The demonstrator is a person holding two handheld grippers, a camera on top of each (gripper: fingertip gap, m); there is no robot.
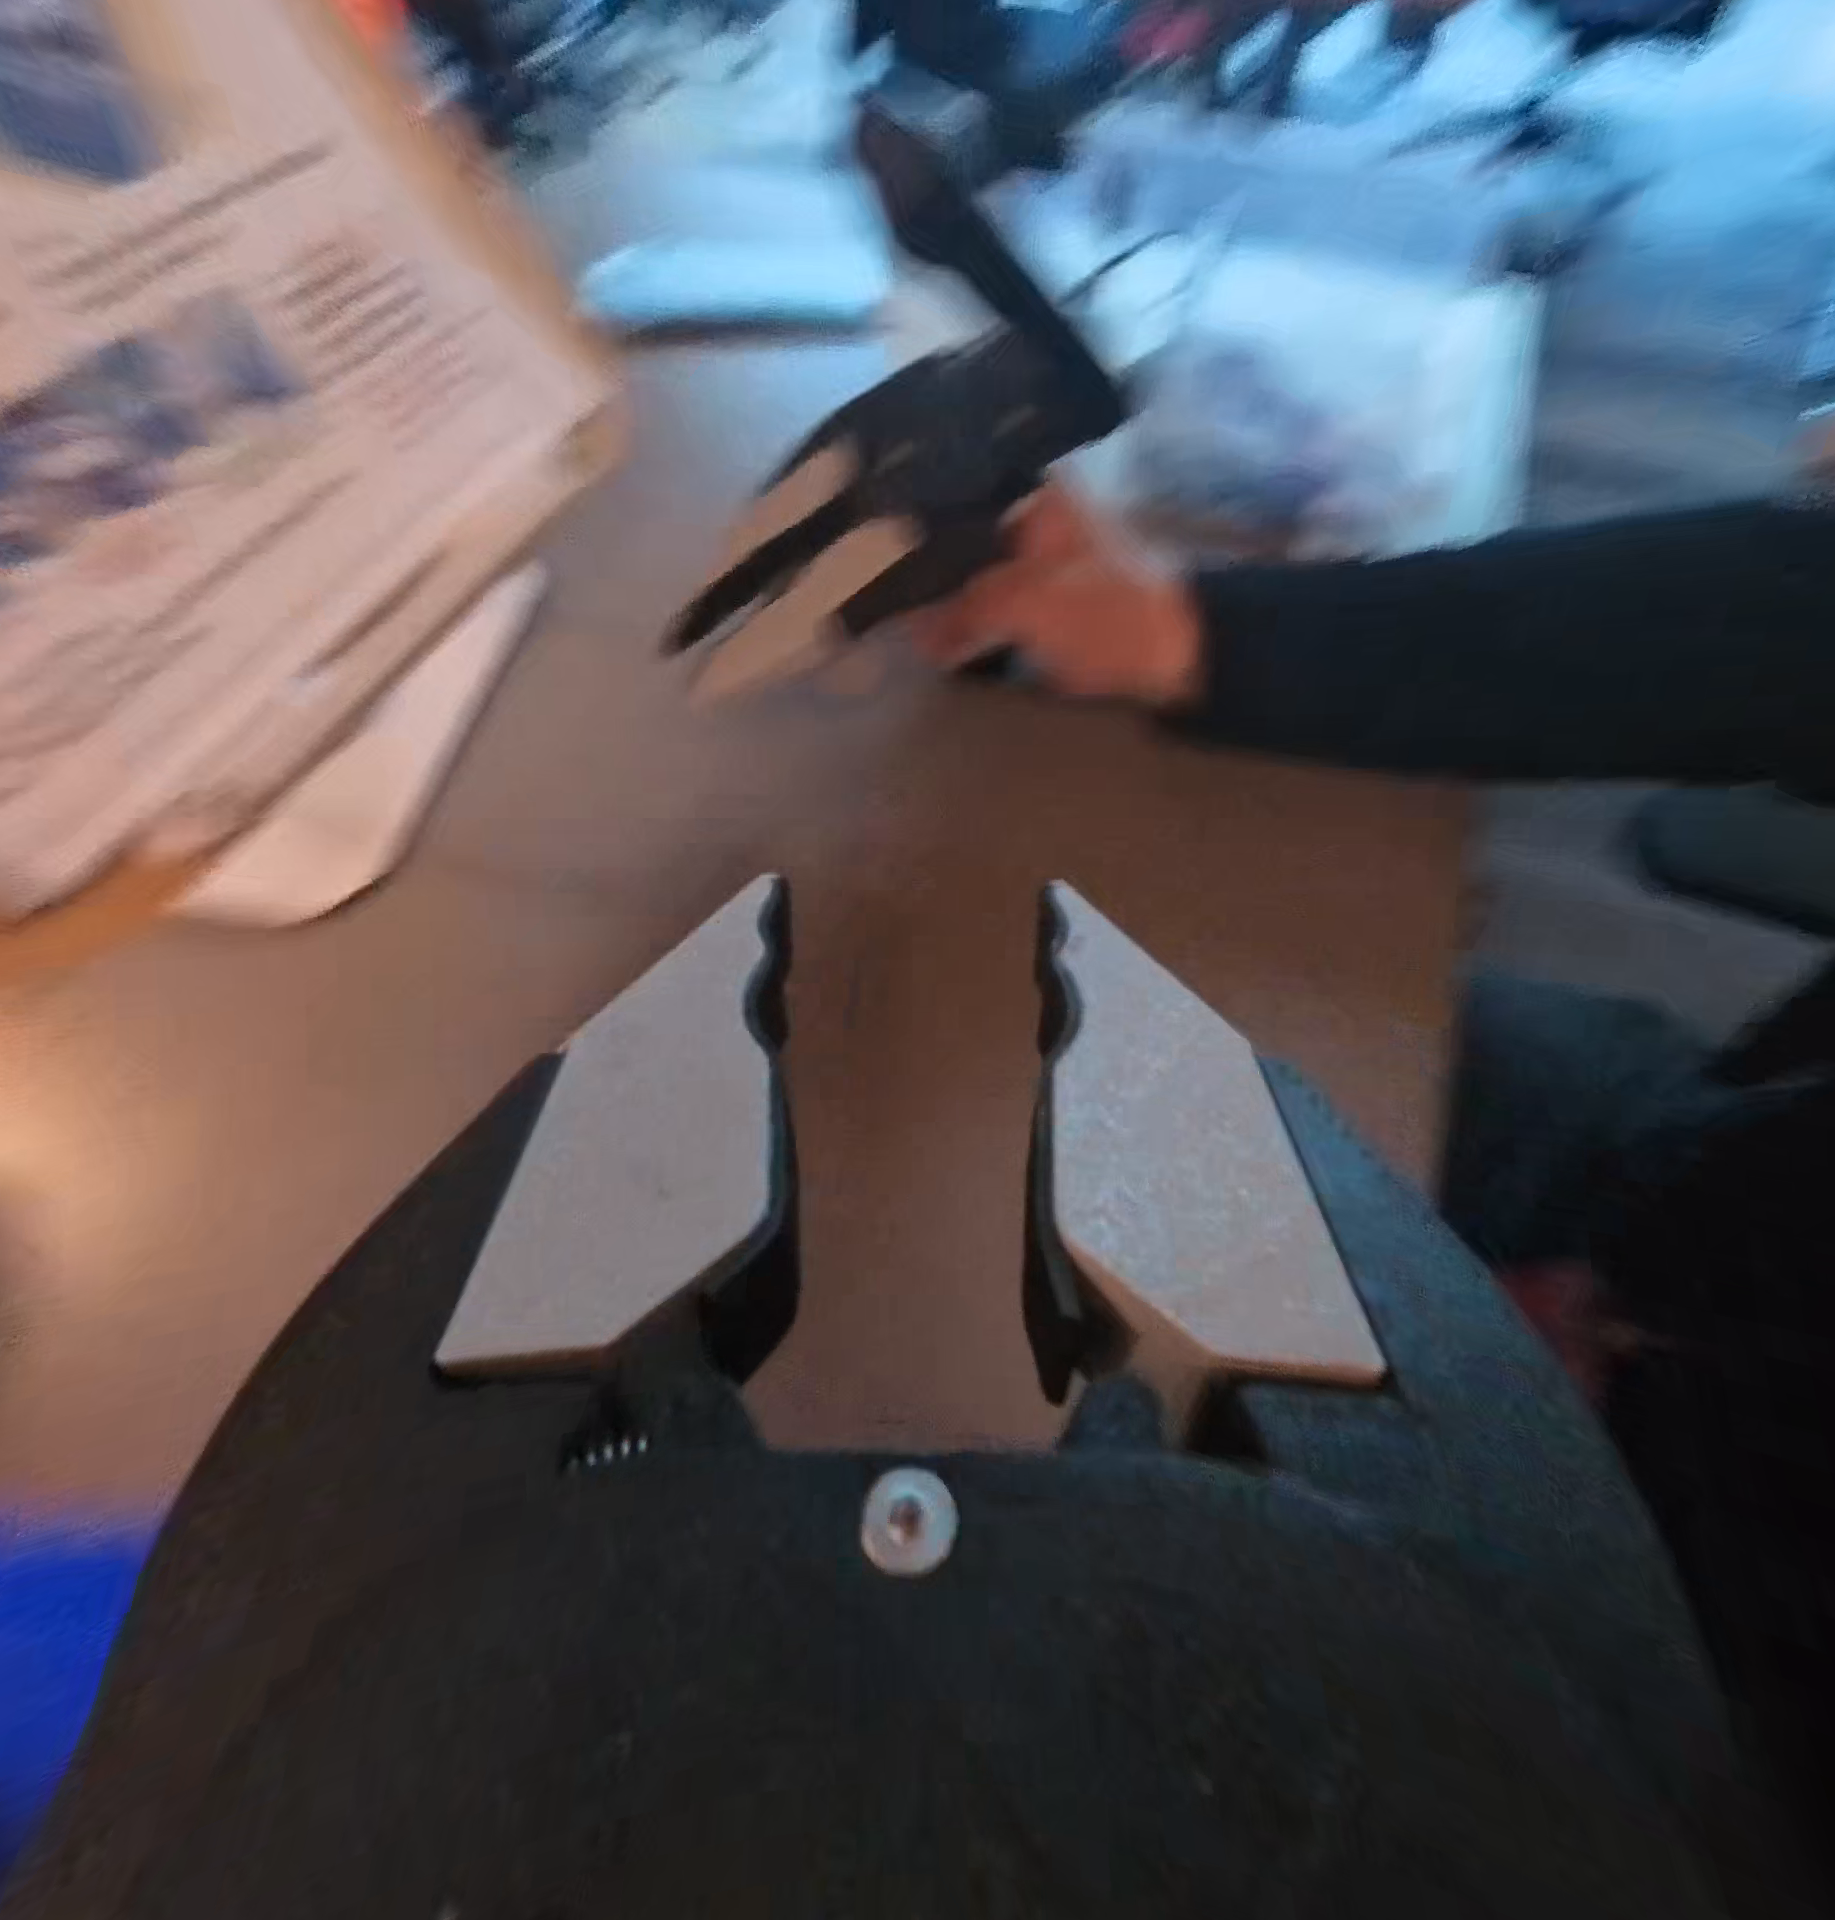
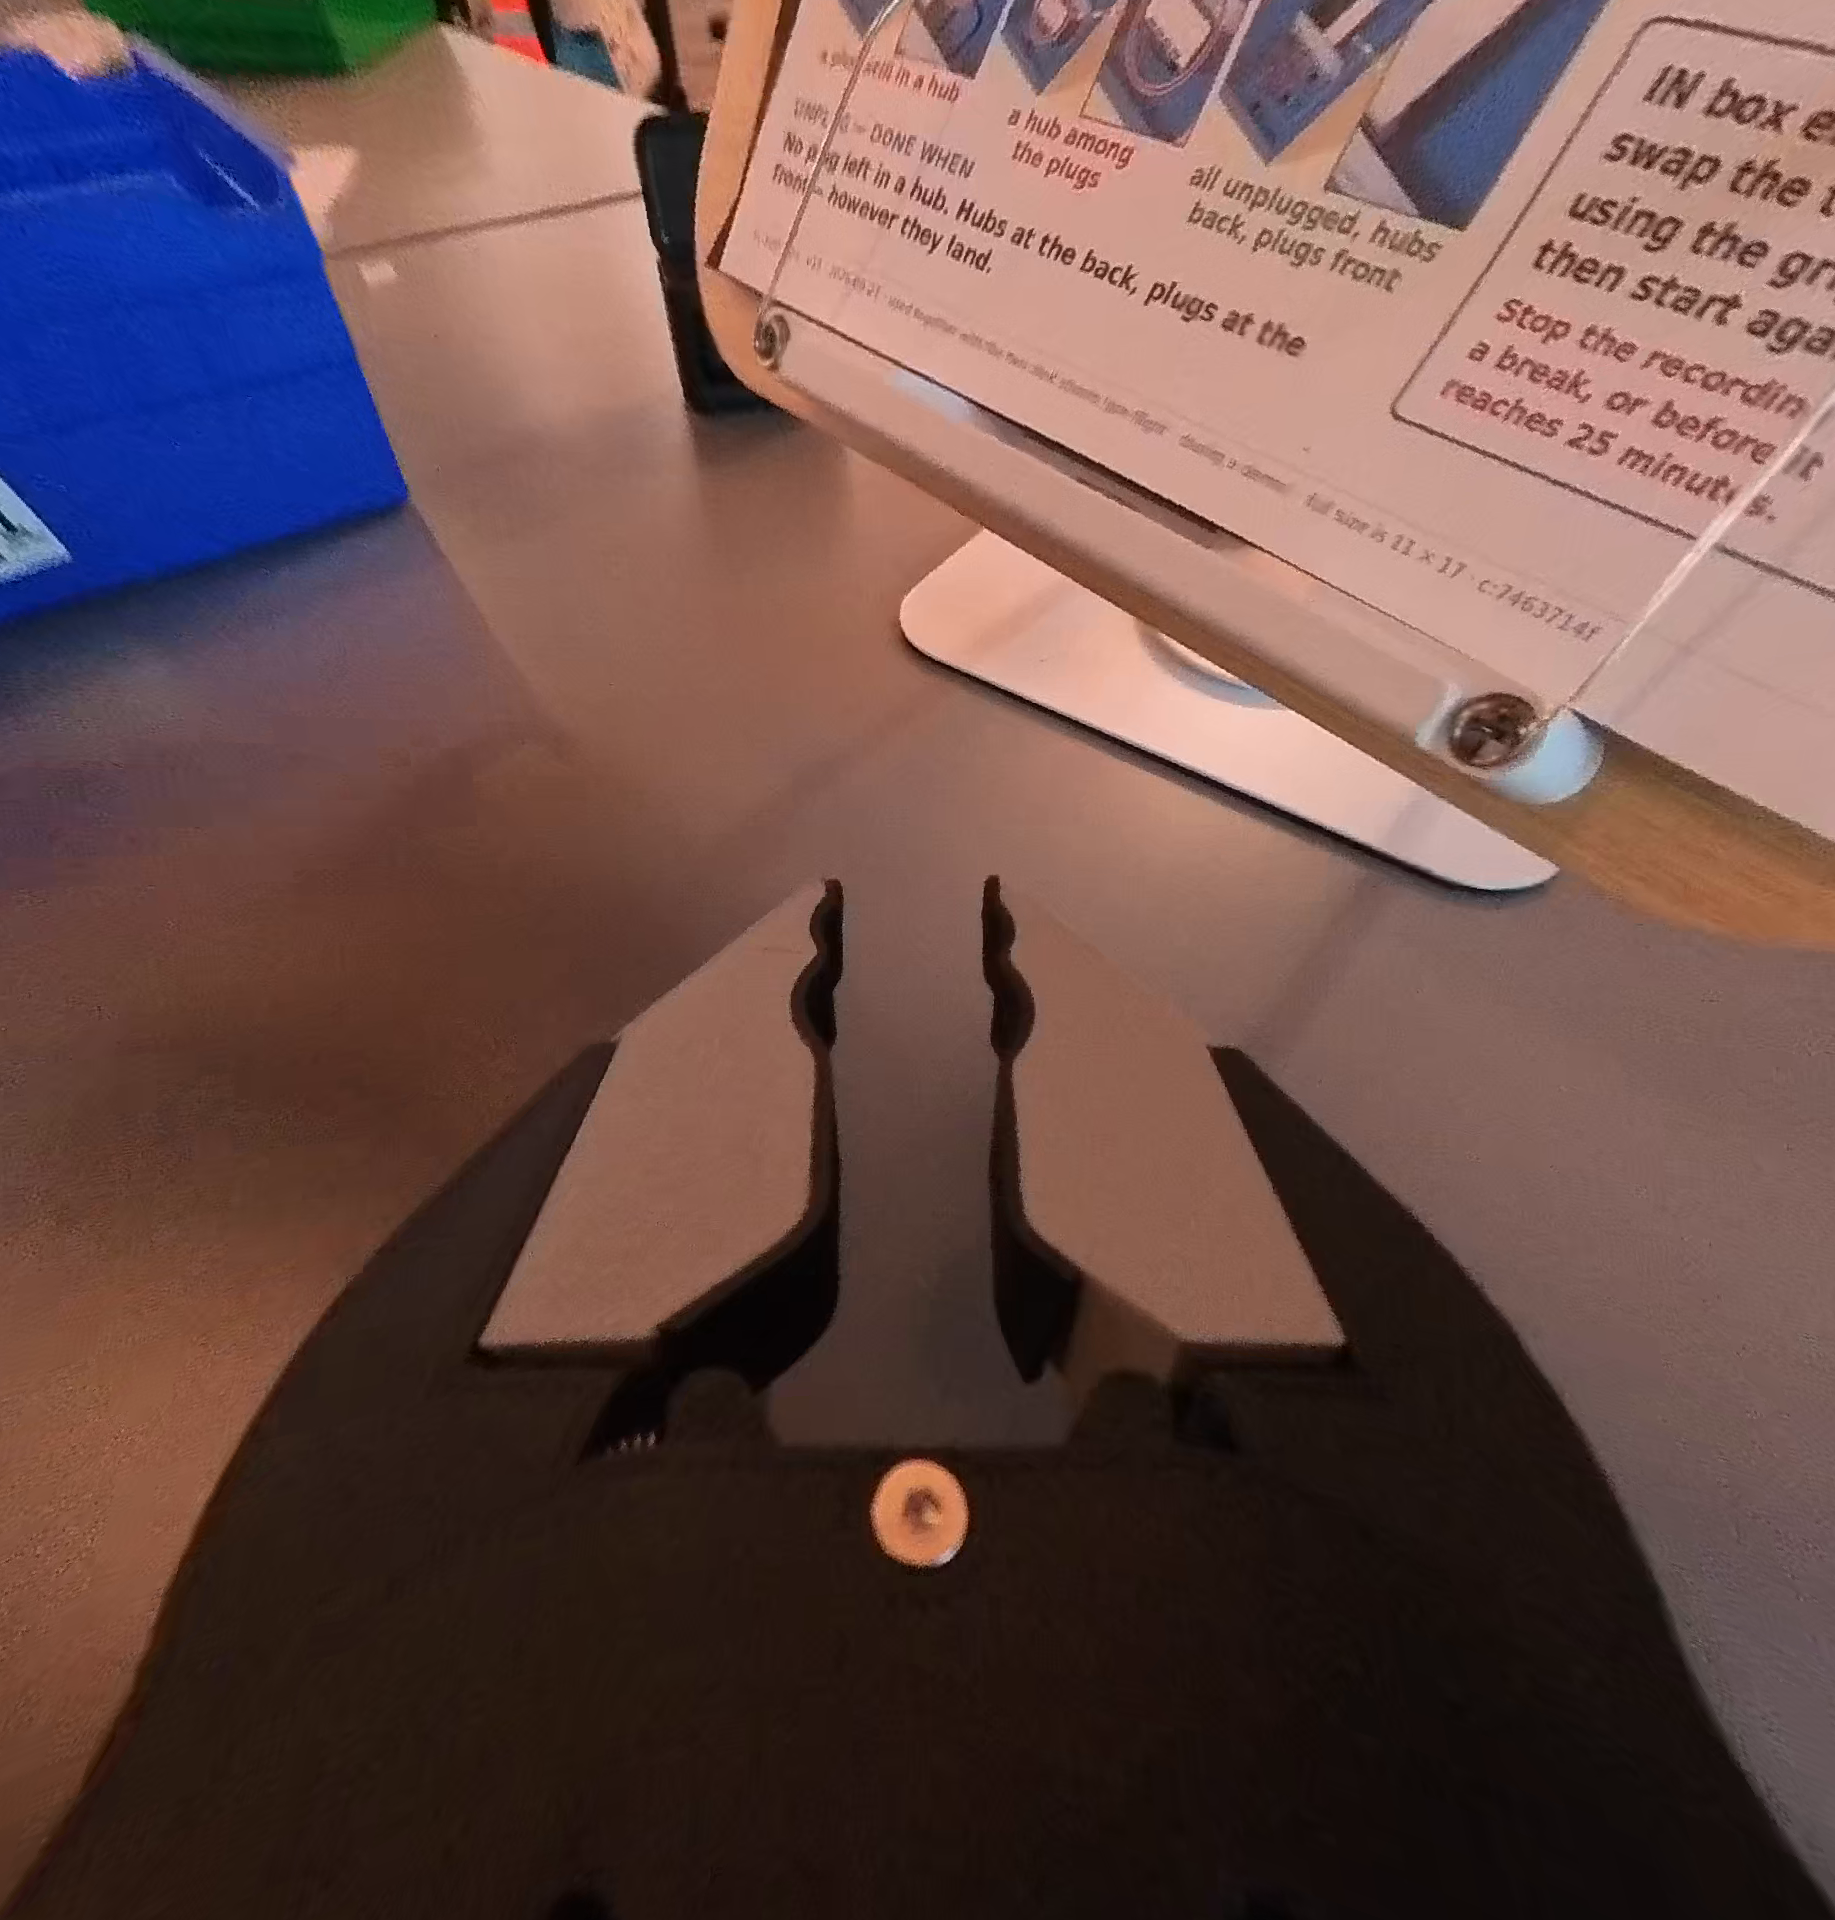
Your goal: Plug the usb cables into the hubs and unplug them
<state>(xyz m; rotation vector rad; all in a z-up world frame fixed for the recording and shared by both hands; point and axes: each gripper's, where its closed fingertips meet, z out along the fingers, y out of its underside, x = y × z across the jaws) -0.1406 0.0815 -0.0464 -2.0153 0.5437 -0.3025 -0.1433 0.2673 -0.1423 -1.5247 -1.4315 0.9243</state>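
No usb cable or hub shows in either view. My left gripper [image 1: 911, 894] is open and empty, held over the brown table [image 1: 892, 779]; its view is smeared by motion. My right gripper [image 2: 911, 894] is open with a narrower gap and holds nothing, low over the grey-brown table [image 2: 580, 727]. In the left wrist view the right gripper [image 1: 778, 582] shows farther off, held by a hand [image 1: 1089, 613] in a dark sleeve, its fingers apart and empty.
A printed instruction sheet on a white stand [image 2: 1204, 707] leans close ahead on the right; it also shows in the left wrist view [image 1: 217, 468]. A blue bin [image 2: 134, 343] stands at the left. A small black object [image 2: 684, 260] stands behind the sheet.
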